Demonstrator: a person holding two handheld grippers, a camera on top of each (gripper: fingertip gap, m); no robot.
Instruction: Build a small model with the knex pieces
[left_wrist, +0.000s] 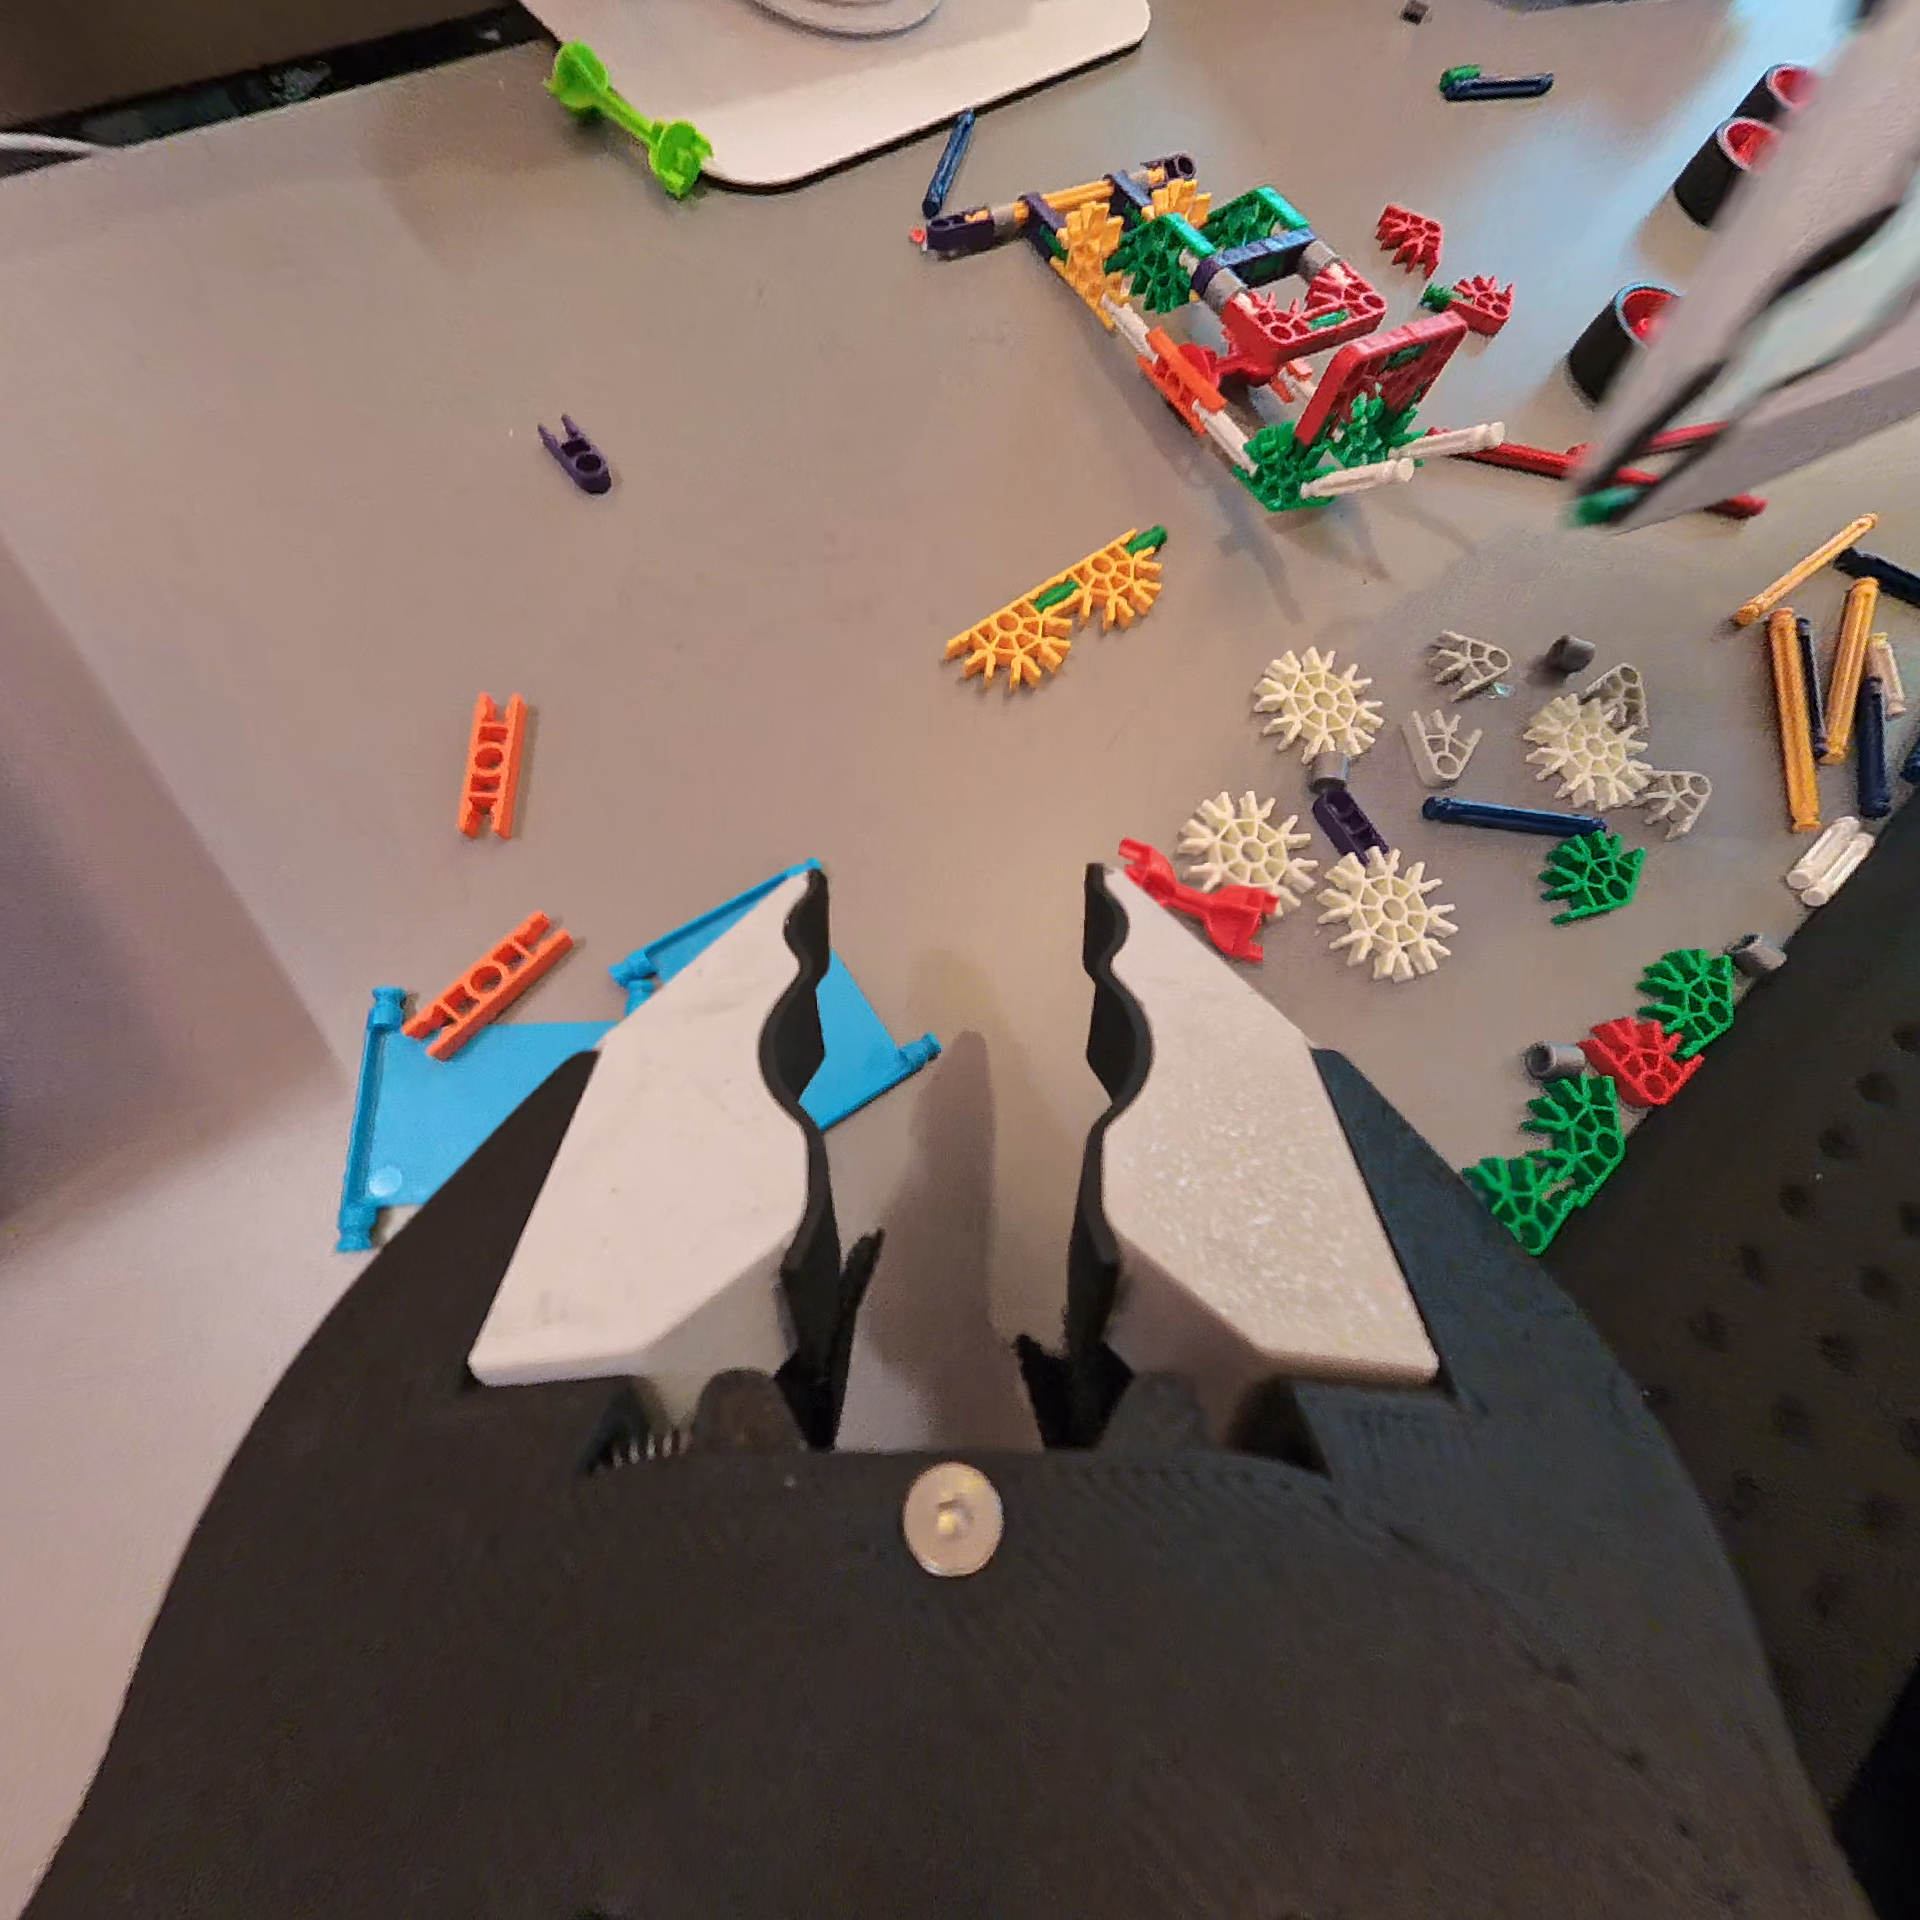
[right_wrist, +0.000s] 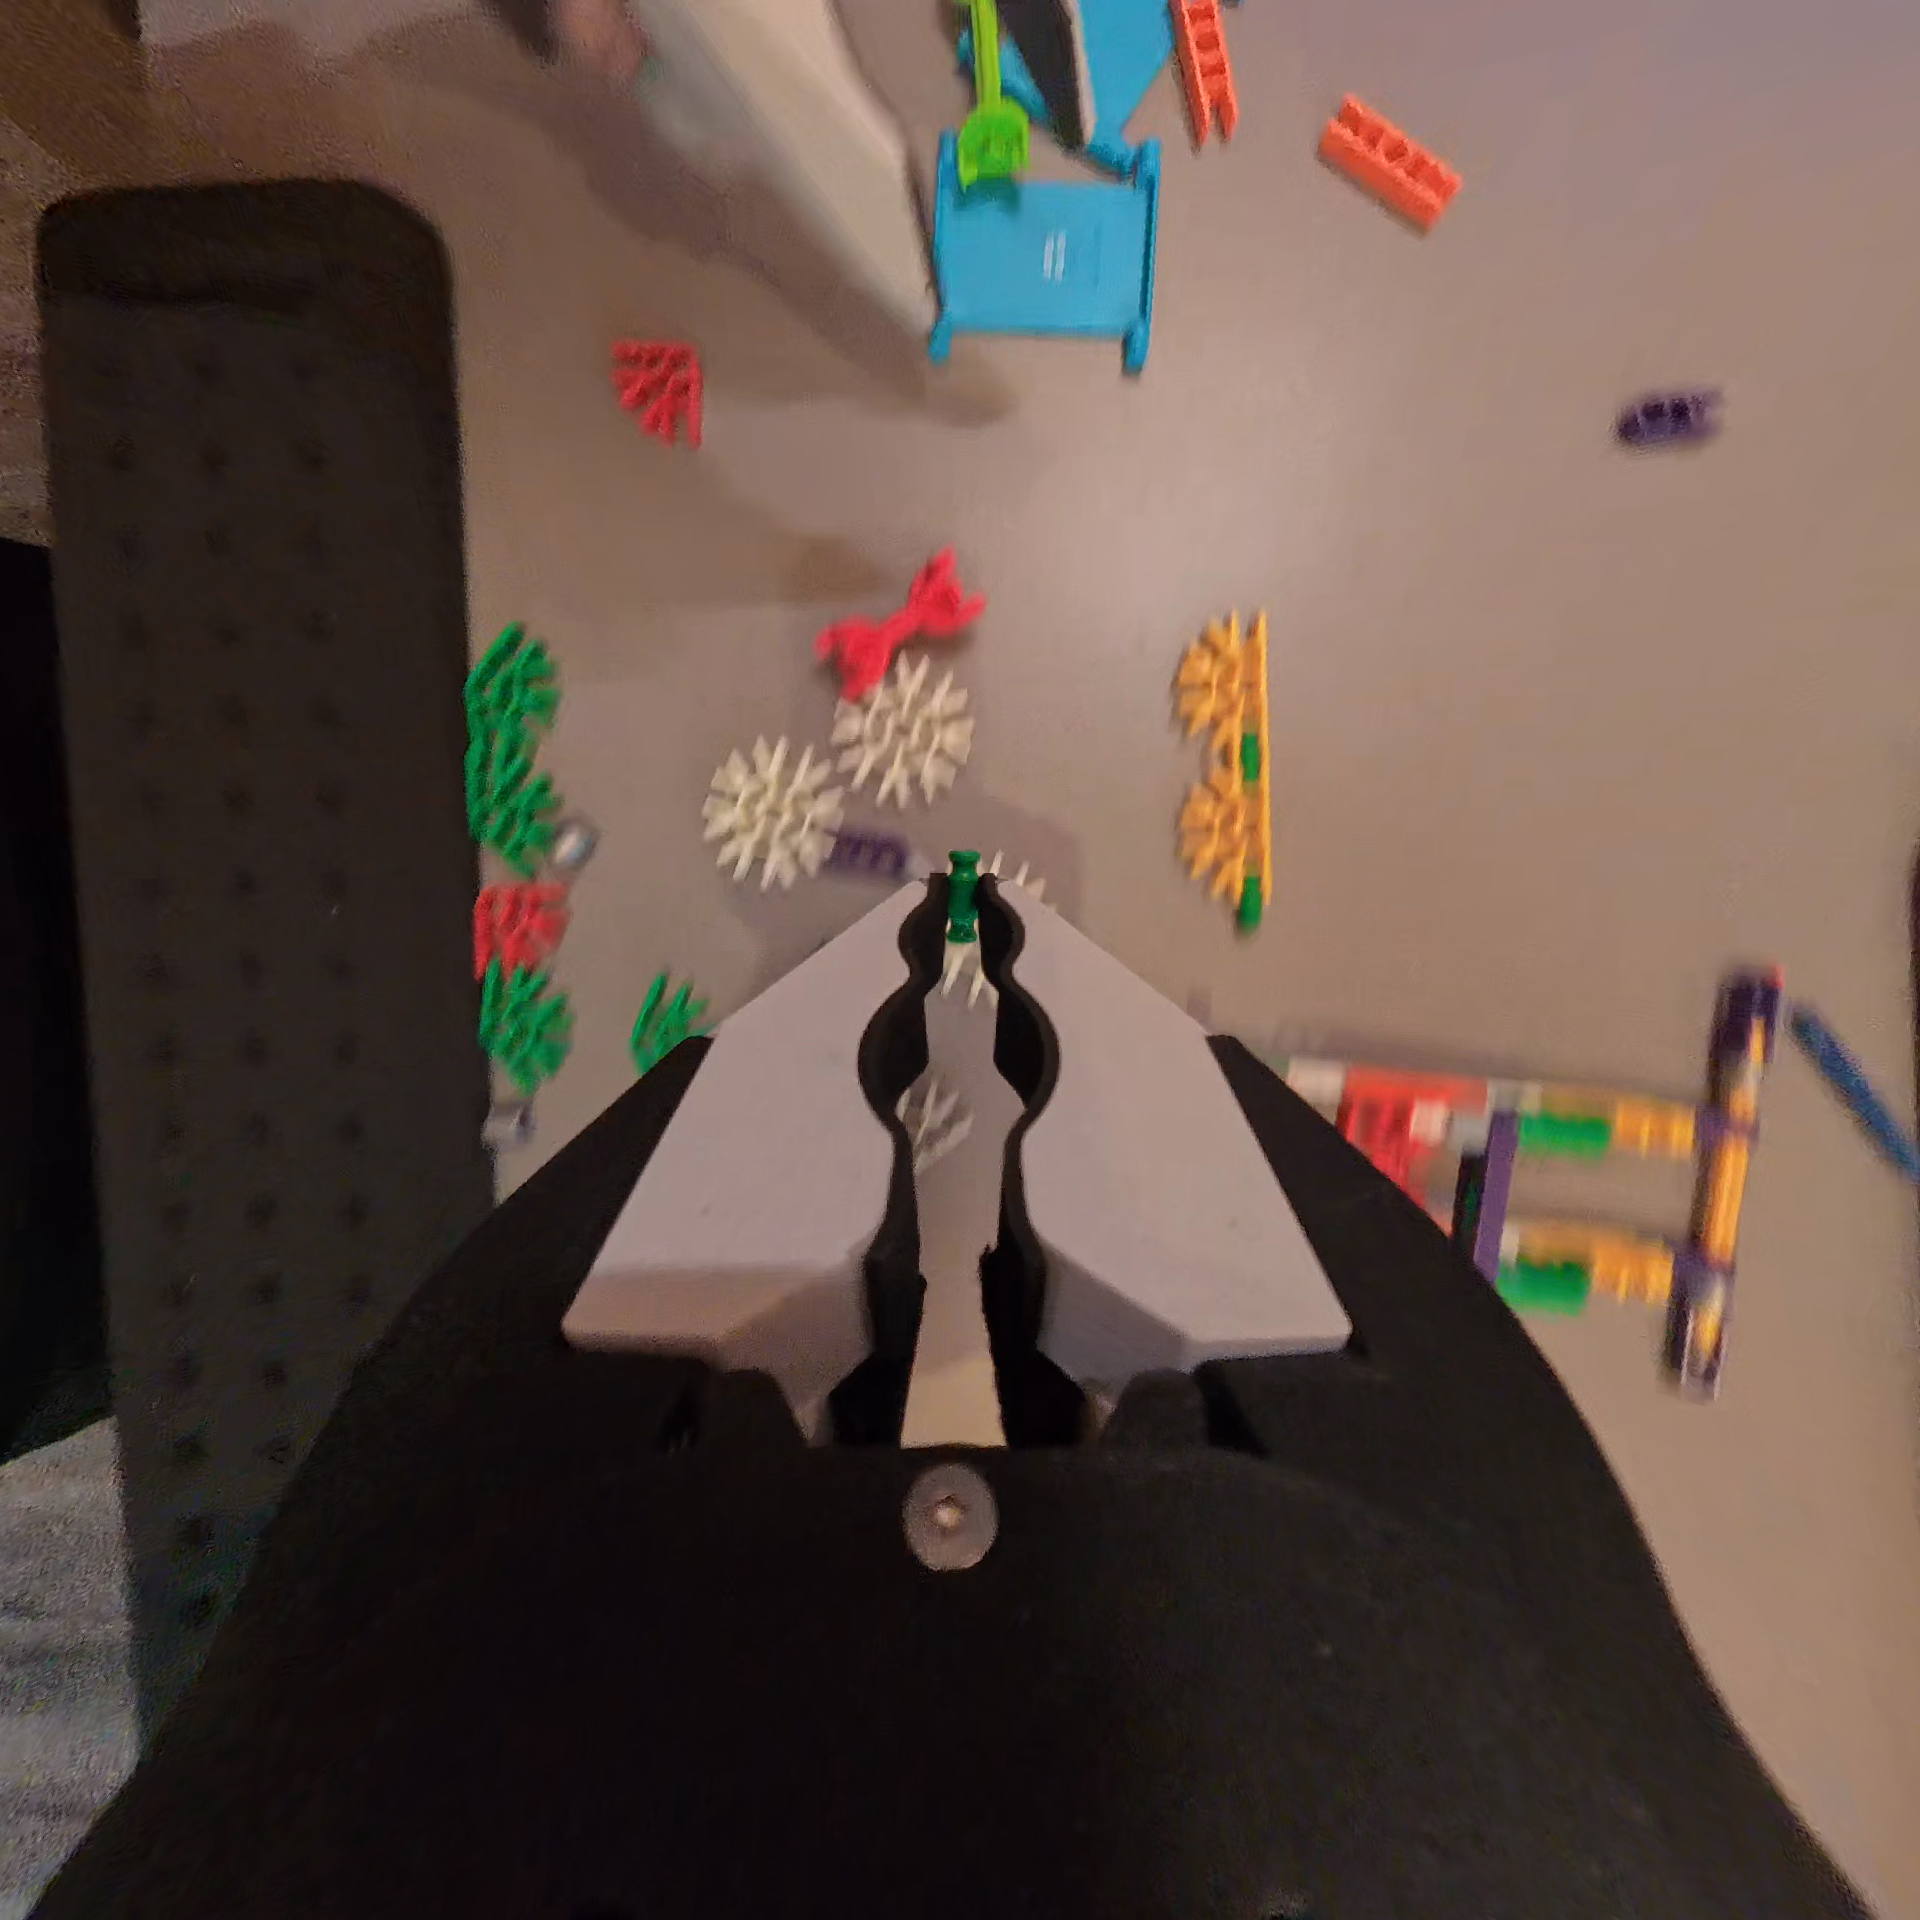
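Note:
My left gripper (left_wrist: 954, 883) is open and empty, low over the grey table. Blue flat panels (left_wrist: 436, 1112) lie under its left finger and a red connector (left_wrist: 1205, 906) lies by its right fingertip. My right gripper (right_wrist: 962, 885) is shut on a short green rod (right_wrist: 962, 891), held above white snowflake connectors (right_wrist: 774, 810). It also shows blurred at the upper right of the left wrist view (left_wrist: 1766, 312), with the green rod (left_wrist: 1605, 506) at its tip. A multicoloured built assembly (left_wrist: 1236, 312) sits on the table; in the right wrist view (right_wrist: 1600, 1174) it lies at the right.
Loose parts are scattered about: orange connectors (left_wrist: 494, 767), a joined yellow pair (left_wrist: 1060, 608), white snowflakes (left_wrist: 1317, 704), green and red connectors (left_wrist: 1579, 1132), yellow and blue rods (left_wrist: 1829, 696), a lime piece (left_wrist: 629, 116). A black perforated pad (right_wrist: 249, 727) borders the table. A white base (left_wrist: 852, 73) stands behind.

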